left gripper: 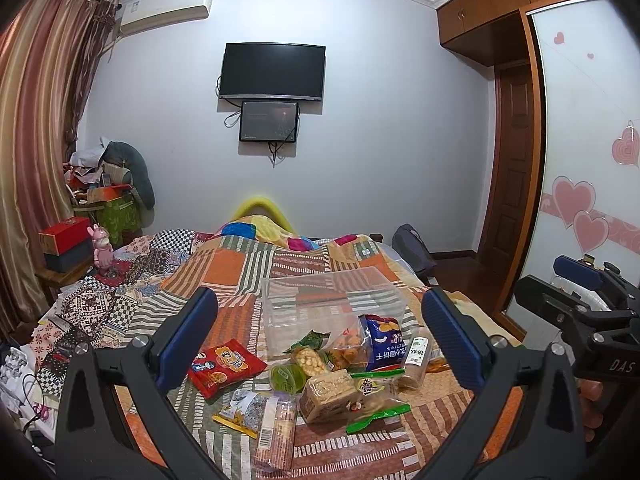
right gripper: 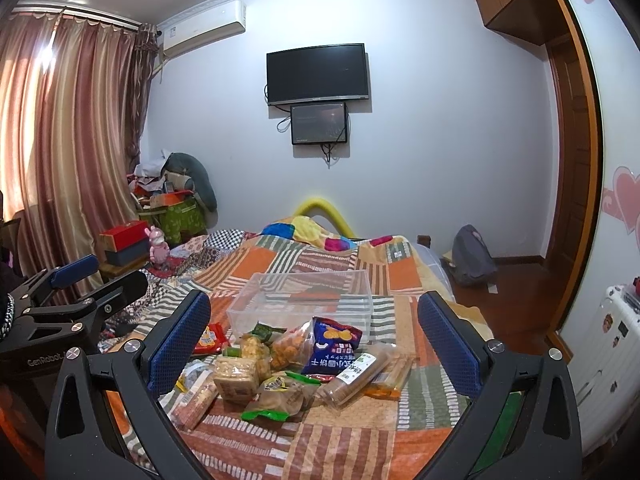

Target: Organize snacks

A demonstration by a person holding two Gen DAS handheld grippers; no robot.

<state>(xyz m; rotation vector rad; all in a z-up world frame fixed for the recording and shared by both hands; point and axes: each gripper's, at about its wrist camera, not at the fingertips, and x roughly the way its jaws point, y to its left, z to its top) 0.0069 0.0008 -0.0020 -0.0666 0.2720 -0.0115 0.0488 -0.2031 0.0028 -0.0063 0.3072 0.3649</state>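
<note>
White suitcase point(right gripper: 612, 332) in right view only

bedroom, pale wall point(left gripper: 360, 20) with white cornice. dark television point(left gripper: 273, 71) mounted on it, a smaller screen point(left gripper: 269, 121) just below, cables hanging. air conditioner point(left gripper: 168, 10) high in the left corner beside striped pink-gold curtains point(left gripper: 36, 120), daylight glowing through. bed point(left gripper: 240, 264) under a patchwork quilt. cluttered pile point(left gripper: 108, 184) in the far left corner; red box point(left gripper: 64, 232) on a low stand. right side: wooden wardrobe point(left gripper: 480, 12), brown door point(left gripper: 512, 160), sliding panel with pink hearts point(left gripper: 576, 204). wood floor point(right gripper: 516, 300), grey backpack point(right gripper: 474, 254).
</note>
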